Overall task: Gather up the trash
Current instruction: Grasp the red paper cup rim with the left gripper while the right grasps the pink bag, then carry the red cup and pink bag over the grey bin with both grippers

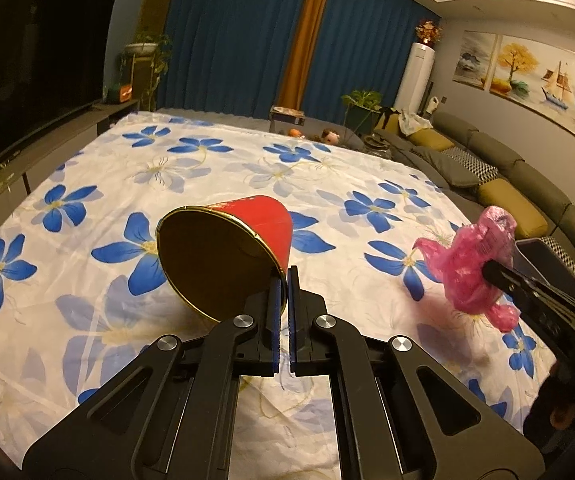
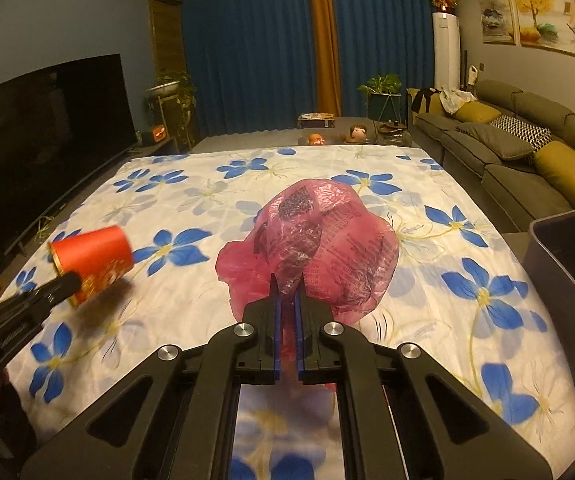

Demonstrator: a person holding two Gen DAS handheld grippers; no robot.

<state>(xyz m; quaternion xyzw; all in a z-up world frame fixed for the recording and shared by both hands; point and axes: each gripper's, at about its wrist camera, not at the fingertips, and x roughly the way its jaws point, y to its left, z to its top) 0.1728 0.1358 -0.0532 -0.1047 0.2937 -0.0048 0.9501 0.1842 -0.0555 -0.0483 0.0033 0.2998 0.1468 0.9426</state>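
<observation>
Two pieces of trash held above a flowered cloth (image 1: pixel 191 168) — the left hand-held gripper (image 1: pixel 283 280) is clamped on the rim of a red paper cup (image 1: pixel 255 232), tipped on its side with its mouth toward the camera. To its right, the right hand-held gripper (image 2: pixel 287 292) pinches a crumpled pink plastic bag (image 2: pixel 327 240). A dark bin (image 2: pixel 567 248) stands at the cloth's right edge — beside the sofa (image 2: pixel 527 152).
</observation>
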